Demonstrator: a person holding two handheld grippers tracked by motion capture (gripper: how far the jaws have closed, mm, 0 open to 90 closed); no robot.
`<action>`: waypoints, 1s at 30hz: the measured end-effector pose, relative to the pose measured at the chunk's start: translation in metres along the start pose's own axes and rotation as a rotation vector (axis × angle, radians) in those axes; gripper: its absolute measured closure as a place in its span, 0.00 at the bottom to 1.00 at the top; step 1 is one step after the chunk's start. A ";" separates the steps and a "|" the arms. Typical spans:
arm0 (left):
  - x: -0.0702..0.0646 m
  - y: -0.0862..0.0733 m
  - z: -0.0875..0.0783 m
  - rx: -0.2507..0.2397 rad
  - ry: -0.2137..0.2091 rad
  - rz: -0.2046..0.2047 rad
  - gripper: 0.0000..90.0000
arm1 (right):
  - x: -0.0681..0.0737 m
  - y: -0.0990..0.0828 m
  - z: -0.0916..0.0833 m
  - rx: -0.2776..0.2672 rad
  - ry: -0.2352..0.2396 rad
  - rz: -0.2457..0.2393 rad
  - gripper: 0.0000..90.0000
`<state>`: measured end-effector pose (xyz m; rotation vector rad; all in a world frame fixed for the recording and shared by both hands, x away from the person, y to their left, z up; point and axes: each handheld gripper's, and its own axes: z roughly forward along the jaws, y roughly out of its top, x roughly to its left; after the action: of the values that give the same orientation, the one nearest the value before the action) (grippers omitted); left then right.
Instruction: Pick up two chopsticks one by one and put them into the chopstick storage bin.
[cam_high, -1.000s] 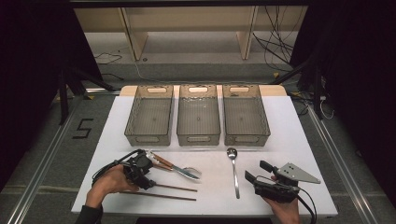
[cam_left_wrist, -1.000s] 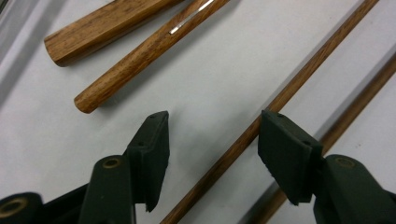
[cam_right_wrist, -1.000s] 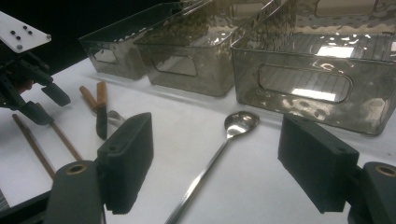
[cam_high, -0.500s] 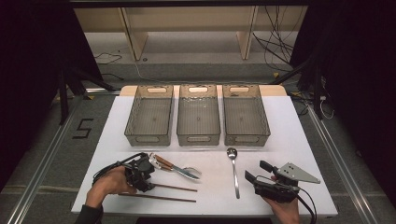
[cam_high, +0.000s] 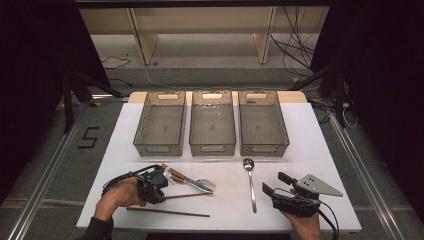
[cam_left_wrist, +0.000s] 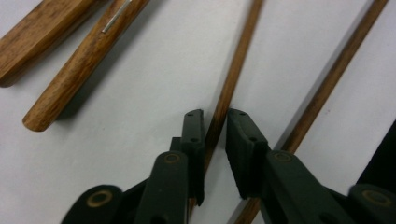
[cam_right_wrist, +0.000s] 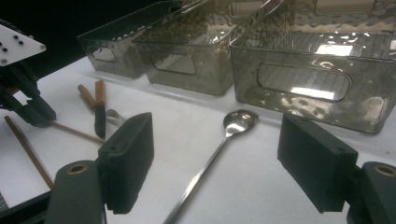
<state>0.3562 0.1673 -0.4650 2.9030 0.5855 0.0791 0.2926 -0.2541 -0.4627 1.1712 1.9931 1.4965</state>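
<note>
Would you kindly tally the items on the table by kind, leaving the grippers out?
Clear bins: 3
Wooden chopsticks: 2
Wooden-handled cutlery pieces: 2
Metal spoon: 1
Total: 8

Three clear bins (cam_high: 212, 122) stand side by side across the far half of the desk (cam_high: 310, 150), blocking passage there. Bare desk lies open between the wooden-handled cutlery (cam_high: 182, 178) and the long spoon (cam_high: 249, 182), and to the spoon's right.
</note>
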 end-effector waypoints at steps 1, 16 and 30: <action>-0.001 0.000 0.000 -0.005 0.001 0.010 0.87 | 0.000 0.000 0.000 0.001 0.000 0.000 0.31; -0.003 -0.001 0.000 -0.023 0.003 0.085 0.94 | 0.000 0.000 0.001 0.003 0.003 0.000 0.31; -0.015 0.005 -0.008 -0.006 0.018 0.150 0.94 | 0.000 0.000 0.001 0.002 0.002 0.001 0.31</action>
<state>0.3436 0.1582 -0.4565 2.9385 0.3680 0.1263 0.2931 -0.2538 -0.4629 1.1720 1.9961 1.4977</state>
